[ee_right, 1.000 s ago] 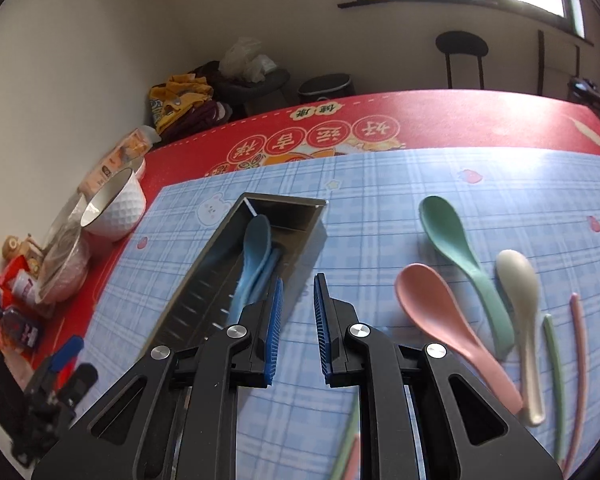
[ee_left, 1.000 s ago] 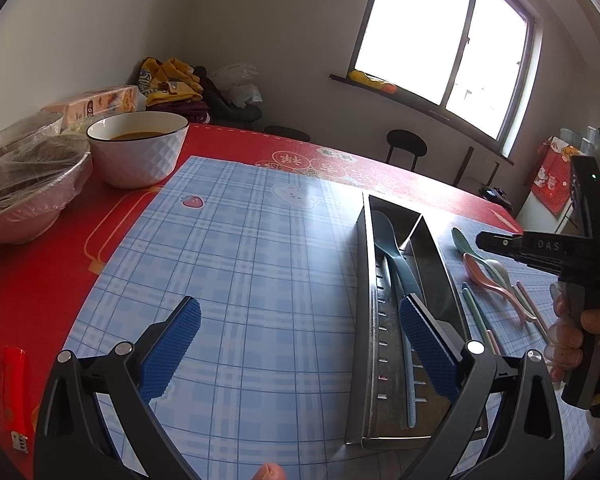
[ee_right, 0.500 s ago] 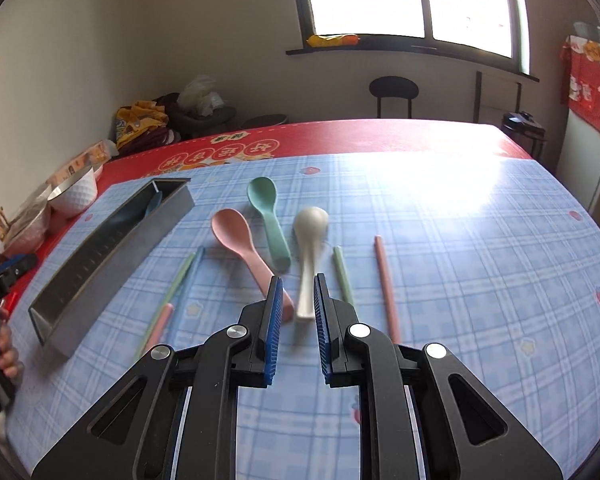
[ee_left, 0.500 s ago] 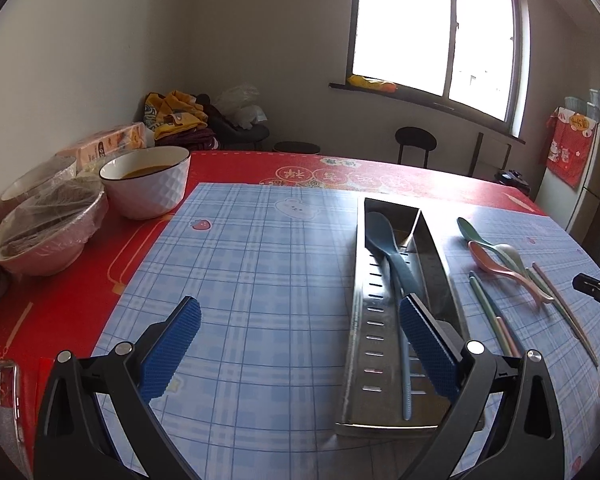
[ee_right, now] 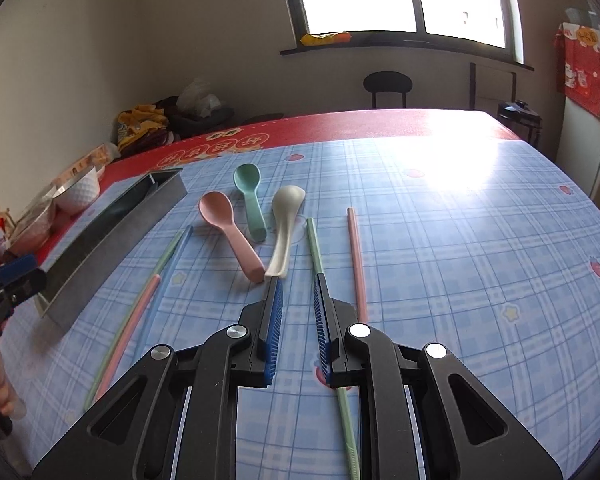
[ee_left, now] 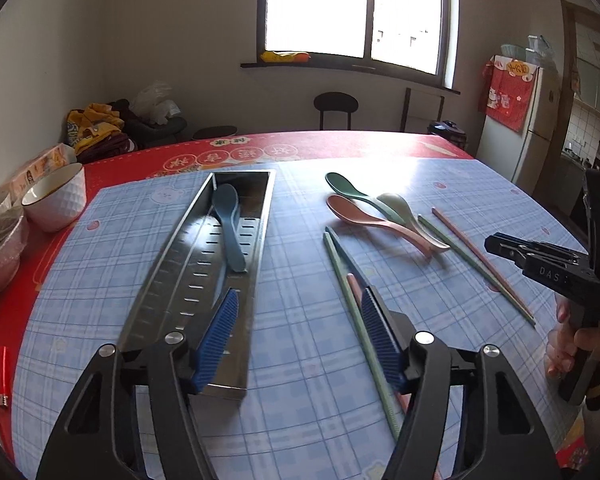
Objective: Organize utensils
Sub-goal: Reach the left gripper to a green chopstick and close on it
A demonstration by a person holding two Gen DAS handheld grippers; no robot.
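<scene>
Your metal utensil tray (ee_left: 172,280) lies on the blue checked mat (ee_left: 300,400) with its long axis running away from you, the far end angled a little to the right in the left wrist view; in the right wrist view it (ee_right: 112,236) sits at the left, slanting up toward the bowls. Inside it a blue spoon (ee_left: 230,224) lies lengthwise, bowl at the far end, handle toward you. To the right of the tray, loose on the mat, three spoons fan out with their bowls away from you: a pink spoon (ee_right: 230,232), a green spoon (ee_right: 252,204) and a white spoon (ee_right: 284,232), the pink and white handle ends close together. Chopsticks lie roughly parallel to the tray: a green, blue and pink group (ee_right: 140,304) just right of it, then a single green chopstick (ee_right: 320,264) and a single pink chopstick (ee_right: 356,260) further right. Your left gripper (ee_left: 296,336) is spread wide, one pad over the tray's near end, the other over the chopstick group, gripping nothing. Your right gripper (ee_right: 296,312) is parted a little and empty, its right finger over the single green chopstick, tips near the white spoon's handle. A white bowl (ee_left: 56,200) stands on the red tablecloth (ee_left: 340,144) left of the mat.
</scene>
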